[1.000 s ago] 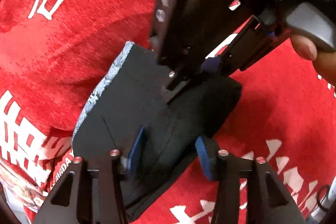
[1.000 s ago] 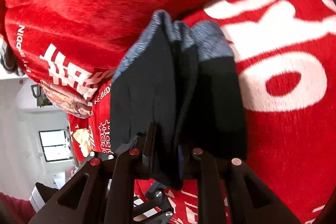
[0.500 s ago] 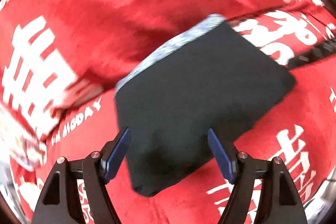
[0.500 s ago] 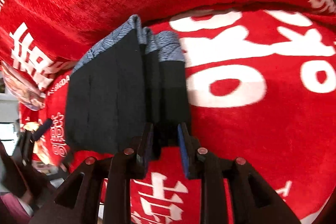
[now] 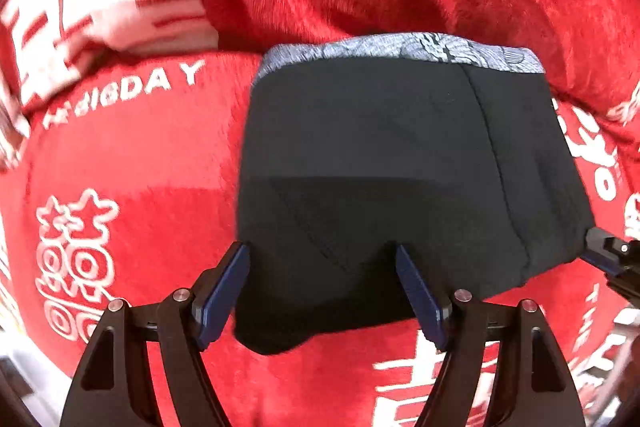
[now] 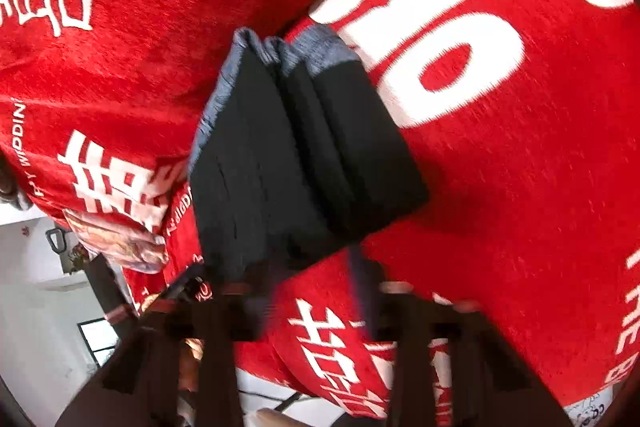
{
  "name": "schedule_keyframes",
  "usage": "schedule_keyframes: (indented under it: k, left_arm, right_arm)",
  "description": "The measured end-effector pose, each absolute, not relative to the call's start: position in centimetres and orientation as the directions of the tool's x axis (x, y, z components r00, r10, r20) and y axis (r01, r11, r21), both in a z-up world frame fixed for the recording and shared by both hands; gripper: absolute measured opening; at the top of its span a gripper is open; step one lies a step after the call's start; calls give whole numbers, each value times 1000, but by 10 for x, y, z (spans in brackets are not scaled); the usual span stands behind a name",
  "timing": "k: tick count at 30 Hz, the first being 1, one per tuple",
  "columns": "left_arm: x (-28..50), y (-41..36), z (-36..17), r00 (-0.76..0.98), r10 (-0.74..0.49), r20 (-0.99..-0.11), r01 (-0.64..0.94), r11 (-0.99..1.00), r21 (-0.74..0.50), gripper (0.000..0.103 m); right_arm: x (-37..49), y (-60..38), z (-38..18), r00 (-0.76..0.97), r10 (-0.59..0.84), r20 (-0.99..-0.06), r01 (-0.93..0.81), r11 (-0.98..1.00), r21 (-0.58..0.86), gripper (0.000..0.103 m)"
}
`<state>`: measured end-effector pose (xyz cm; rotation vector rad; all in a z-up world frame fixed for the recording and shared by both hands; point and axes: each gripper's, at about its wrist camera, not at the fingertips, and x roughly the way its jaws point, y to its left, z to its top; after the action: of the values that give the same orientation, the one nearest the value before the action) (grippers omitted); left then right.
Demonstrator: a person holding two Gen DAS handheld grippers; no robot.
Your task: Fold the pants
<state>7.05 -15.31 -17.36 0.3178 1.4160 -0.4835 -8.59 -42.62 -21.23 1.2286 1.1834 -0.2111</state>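
The black pants (image 5: 384, 167), with a grey patterned waistband (image 5: 400, 51), lie folded into a compact stack on the red blanket (image 5: 140, 155). My left gripper (image 5: 322, 291) is open, its blue pads either side of the stack's near edge and empty. In the right wrist view the folded pants (image 6: 288, 163) show their layered edge, and my right gripper (image 6: 312, 291) is open and blurred, just clear of the near edge. The tip of the right gripper shows at the right edge of the left wrist view (image 5: 612, 259).
The red blanket (image 6: 520, 167) with white characters covers a soft cushioned surface that rises behind the pants. A room with a white wall (image 6: 36, 307) lies beyond the blanket's edge at lower left.
My right gripper has opened and let go of the pants, backing off slightly. My left gripper has swung round so the stack faces it squarely, still open.
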Motion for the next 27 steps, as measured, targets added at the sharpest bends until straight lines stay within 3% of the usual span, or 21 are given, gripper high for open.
schedule_keyframes:
  k: [4, 7, 13, 27]
  left_arm:
    - [67, -155, -175, 86, -119, -989, 513, 856, -58, 77]
    - [67, -155, -180, 78, -102, -992, 512, 858, -48, 86]
    - [69, -154, -188, 80, -103, -991, 515, 856, -48, 86]
    - [67, -155, -183, 84, -88, -993, 513, 858, -33, 86]
  right_arm:
    - [-71, -424, -198, 404, 417, -814, 651, 494, 576, 20]
    - [-66, -420, -200, 347, 394, -851, 649, 553, 522, 20]
    - [-78, -417, -226, 287, 396, -872, 697, 538, 473, 20]
    - [-74, -412, -196, 205, 311, -928, 639, 676, 368, 21]
